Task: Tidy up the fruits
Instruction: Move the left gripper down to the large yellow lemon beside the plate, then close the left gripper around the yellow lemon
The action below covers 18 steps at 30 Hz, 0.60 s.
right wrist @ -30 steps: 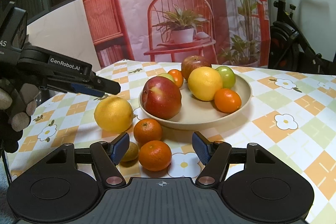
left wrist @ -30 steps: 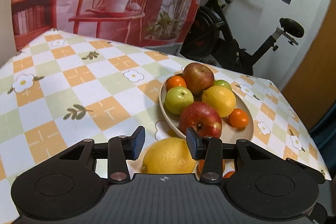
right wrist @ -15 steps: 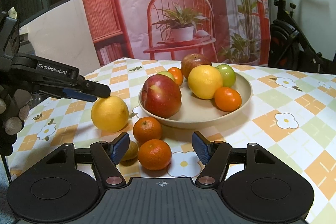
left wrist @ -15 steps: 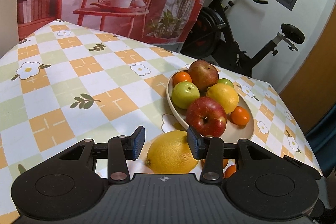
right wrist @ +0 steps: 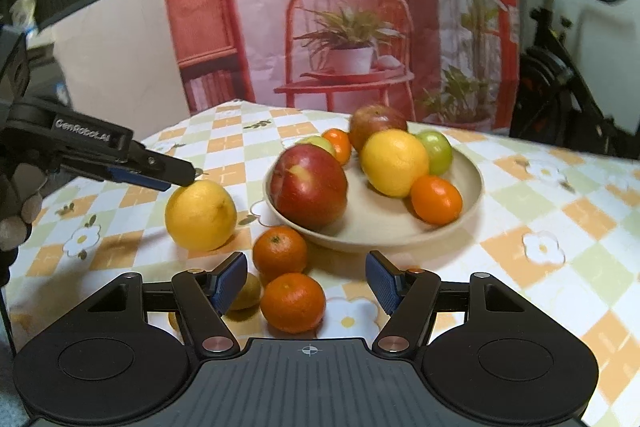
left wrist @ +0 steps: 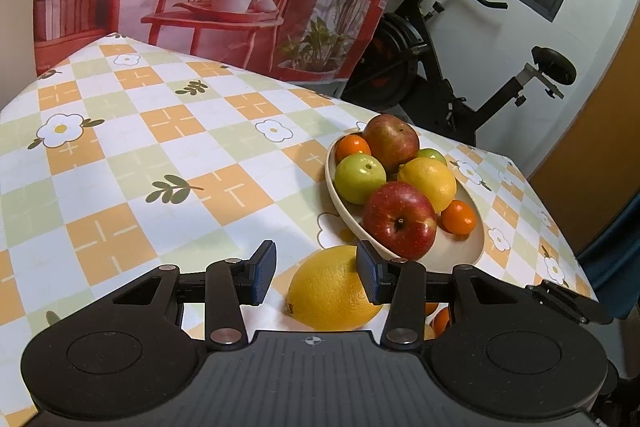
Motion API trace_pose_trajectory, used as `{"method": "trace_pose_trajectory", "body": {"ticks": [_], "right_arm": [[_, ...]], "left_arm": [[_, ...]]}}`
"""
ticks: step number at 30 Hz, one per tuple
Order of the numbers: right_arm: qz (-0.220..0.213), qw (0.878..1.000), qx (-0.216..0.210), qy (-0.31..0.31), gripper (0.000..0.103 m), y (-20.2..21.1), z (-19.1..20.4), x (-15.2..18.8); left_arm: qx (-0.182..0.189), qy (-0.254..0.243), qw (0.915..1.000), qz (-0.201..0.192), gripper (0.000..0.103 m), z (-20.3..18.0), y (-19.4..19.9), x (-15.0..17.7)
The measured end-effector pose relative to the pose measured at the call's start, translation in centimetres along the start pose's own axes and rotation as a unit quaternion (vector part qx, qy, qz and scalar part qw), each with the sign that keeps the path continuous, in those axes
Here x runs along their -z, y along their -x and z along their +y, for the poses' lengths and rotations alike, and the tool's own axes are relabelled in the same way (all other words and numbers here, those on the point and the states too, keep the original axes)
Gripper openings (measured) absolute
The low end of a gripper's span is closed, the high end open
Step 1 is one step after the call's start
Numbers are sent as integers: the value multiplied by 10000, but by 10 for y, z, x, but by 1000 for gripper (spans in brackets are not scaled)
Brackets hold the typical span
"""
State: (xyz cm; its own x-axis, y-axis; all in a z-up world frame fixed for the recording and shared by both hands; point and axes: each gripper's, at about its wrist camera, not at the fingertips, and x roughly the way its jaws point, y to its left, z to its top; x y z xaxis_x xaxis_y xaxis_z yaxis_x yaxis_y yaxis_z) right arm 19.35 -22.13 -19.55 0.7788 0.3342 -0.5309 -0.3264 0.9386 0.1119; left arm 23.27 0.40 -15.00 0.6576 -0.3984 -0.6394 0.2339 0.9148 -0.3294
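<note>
A beige bowl on the checked tablecloth holds two red apples, two green apples, a yellow lemon and two small oranges. A loose yellow lemon lies on the cloth left of the bowl. My left gripper is open just above this lemon; in the right wrist view its fingers hover over the lemon's top. My right gripper is open and empty, low over two loose mandarins and a small kiwi in front of the bowl.
The table has a flowered check cloth. An exercise bike stands beyond the far edge, beside a printed red backdrop. An orange door is at the right.
My left gripper has drawn back and to the left, so the lemon sits more under its right finger. My right gripper has shifted slightly right; the fruit has not moved.
</note>
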Motion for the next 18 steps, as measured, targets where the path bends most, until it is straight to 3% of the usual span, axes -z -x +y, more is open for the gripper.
{"method": "trace_pose_trajectory", "body": {"ticks": [15,18], "right_arm": [[418,9879,-340,1451,61,-29,55,-54],[632,9842,-444,1594,55,-42,65,-57]], "left_arm": [[394,258,9989,49,48,26,-5,-4],[440,358,9984,55,48,32,-7,-6]]}}
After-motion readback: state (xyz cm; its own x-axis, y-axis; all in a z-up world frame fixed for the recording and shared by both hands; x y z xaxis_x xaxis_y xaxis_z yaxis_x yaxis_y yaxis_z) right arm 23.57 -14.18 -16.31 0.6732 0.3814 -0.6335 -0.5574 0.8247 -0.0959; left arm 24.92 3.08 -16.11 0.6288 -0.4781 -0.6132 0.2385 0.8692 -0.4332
